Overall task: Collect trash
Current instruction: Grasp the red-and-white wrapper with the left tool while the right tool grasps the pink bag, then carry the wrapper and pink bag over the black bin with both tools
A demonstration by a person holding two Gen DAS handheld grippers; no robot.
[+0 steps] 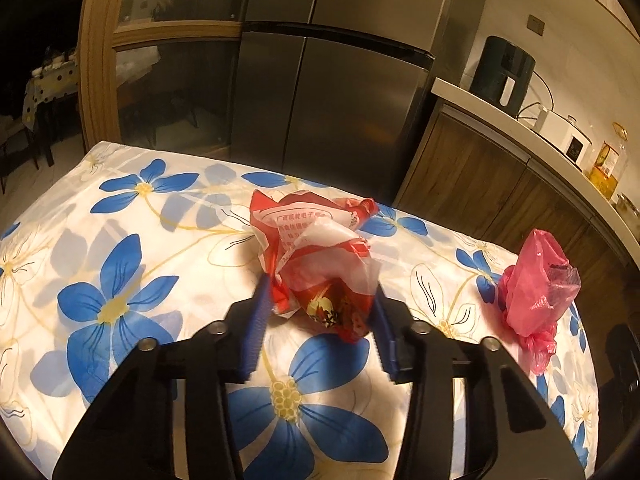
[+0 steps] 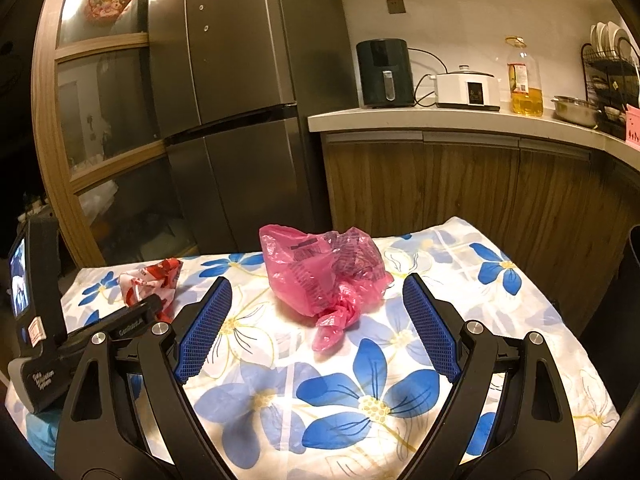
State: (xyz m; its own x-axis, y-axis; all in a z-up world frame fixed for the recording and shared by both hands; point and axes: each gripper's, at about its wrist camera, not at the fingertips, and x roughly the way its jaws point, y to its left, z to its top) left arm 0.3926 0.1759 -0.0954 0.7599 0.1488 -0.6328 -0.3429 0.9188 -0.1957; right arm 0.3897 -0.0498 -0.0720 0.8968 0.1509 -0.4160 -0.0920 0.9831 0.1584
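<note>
A crumpled red and white plastic bag [image 1: 320, 256] lies on the flowered tablecloth [image 1: 120, 240]. My left gripper [image 1: 320, 292] has its blue pads on both sides of the bag's near end, closed onto it. The bag also shows at the left in the right wrist view [image 2: 150, 284], with the left gripper's body [image 2: 132, 322] at it. A crumpled pink plastic bag [image 2: 324, 280] lies mid-table; it also shows at the right in the left wrist view [image 1: 536, 296]. My right gripper [image 2: 316, 300] is open, its pads either side of the pink bag's near end, apart from it.
A steel fridge [image 2: 240, 100] stands behind the table. A counter [image 2: 460, 116] at the right carries an air fryer [image 2: 386, 74], a white cooker [image 2: 468, 90], an oil bottle [image 2: 524, 78] and a dish rack [image 2: 612, 72]. A dark bin [image 2: 630, 280] stands off the table's right edge.
</note>
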